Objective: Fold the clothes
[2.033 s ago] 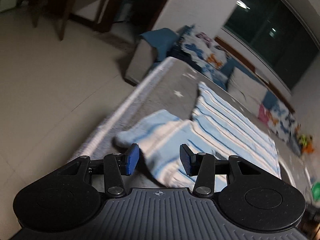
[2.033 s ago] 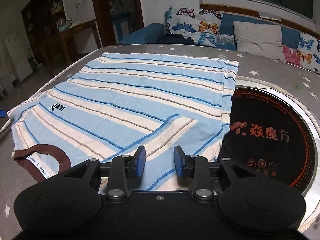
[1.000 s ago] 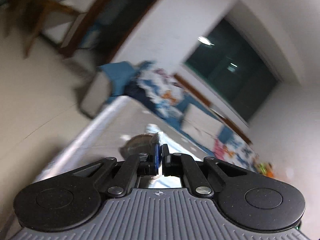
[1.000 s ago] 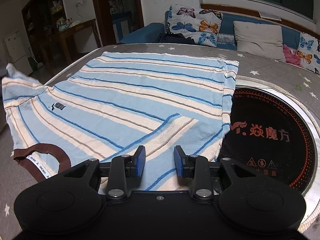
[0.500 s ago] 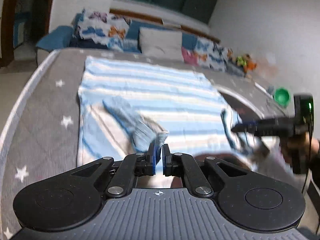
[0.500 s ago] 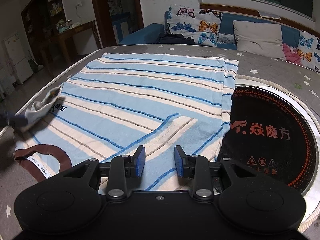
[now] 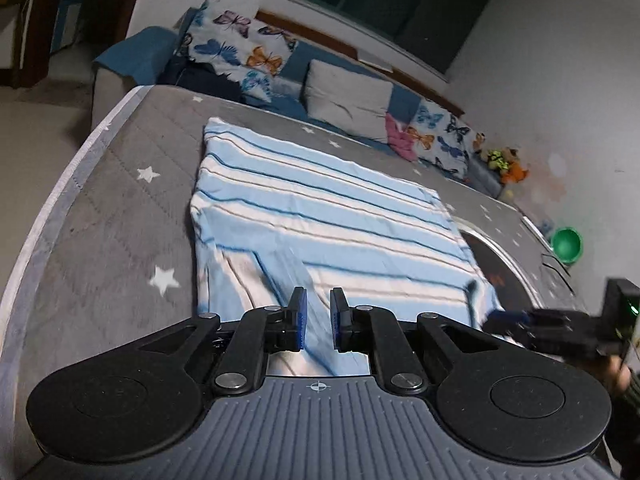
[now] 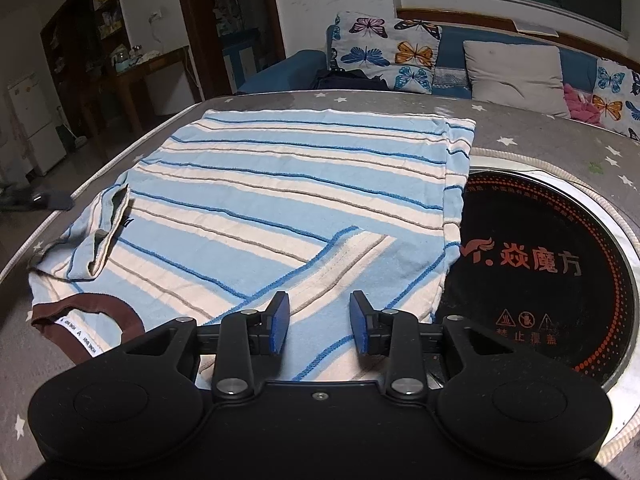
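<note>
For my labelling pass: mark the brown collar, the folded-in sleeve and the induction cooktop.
brown collar (image 8: 120, 309), right wrist view, on its curved band.
folded-in sleeve (image 8: 105, 236), right wrist view, mid-sleeve.
induction cooktop (image 8: 532, 216), right wrist view, bare black glass.

Grey star-print table cover (image 8: 520, 128) with striped blue-white shirt (image 8: 280, 184) lying flat on it, overlapping the round black induction cooktop (image 8: 540, 264) set in it.

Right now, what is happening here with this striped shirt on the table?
A person with a gripper in each hand is folding a blue and cream striped shirt on a grey star-patterned table. The left gripper has just been opening, with nothing between its pads; the left sleeve now lies folded onto the shirt. The right gripper hovers open over the other folded sleeve.
</note>
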Demonstrator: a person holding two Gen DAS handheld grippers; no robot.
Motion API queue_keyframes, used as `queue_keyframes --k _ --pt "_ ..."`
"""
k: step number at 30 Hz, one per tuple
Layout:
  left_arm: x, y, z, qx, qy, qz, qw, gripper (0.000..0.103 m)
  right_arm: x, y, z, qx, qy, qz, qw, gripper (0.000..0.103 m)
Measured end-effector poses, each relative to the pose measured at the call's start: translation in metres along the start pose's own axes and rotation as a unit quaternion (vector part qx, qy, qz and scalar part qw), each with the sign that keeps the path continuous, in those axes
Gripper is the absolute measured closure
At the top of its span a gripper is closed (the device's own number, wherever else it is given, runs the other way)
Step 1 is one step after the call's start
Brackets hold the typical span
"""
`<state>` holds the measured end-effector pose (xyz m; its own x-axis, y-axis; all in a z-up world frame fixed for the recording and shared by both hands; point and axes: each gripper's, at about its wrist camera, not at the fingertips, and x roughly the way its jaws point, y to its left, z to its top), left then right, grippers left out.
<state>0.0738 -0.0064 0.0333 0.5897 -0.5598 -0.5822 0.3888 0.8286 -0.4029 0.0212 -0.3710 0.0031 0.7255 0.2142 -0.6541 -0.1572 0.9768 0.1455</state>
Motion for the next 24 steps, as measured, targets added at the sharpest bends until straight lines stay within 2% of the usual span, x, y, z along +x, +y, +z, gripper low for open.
queue_keyframes --k 4,8,10,12,15,17,20,22,24 --pt "0.024 0.005 0.009 -0.013 0.001 0.001 0.9999 0.091 0.0 -0.001 0.0 0.0 0.0 0.002 1.0 0.067" --pt "0.05 0.01 0.009 -0.025 0.03 0.016 0.9991 0.091 0.001 0.0 0.001 -0.004 0.002 0.001 1.0 0.067" --pt "0.052 0.01 0.006 -0.023 0.027 0.021 0.9991 0.091 0.0 0.0 0.001 -0.006 0.003 0.0 1.0 0.067" --pt "0.046 0.007 0.006 -0.017 0.024 0.011 0.9995 0.091 -0.001 0.001 0.001 -0.011 0.006 0.0 1.0 0.067" --pt "0.025 -0.006 0.002 0.024 0.014 0.003 0.9996 0.091 -0.009 0.003 0.0 -0.016 0.004 0.008 1.0 0.066" --pt "0.012 -0.016 -0.005 0.056 0.01 0.0 0.9984 0.091 -0.014 0.004 -0.002 -0.02 0.006 0.015 1.0 0.061" --pt "0.008 -0.023 -0.014 0.073 0.017 0.013 0.9971 0.091 -0.022 0.009 -0.012 -0.036 0.011 0.014 0.999 0.059" --pt "0.015 -0.028 -0.025 0.096 0.037 0.043 0.9938 0.091 -0.026 0.011 -0.016 -0.039 0.012 0.013 0.999 0.059" --pt "0.021 -0.038 -0.036 0.126 0.047 0.052 0.9896 0.091 -0.03 0.012 -0.02 -0.042 0.012 0.011 0.999 0.058"
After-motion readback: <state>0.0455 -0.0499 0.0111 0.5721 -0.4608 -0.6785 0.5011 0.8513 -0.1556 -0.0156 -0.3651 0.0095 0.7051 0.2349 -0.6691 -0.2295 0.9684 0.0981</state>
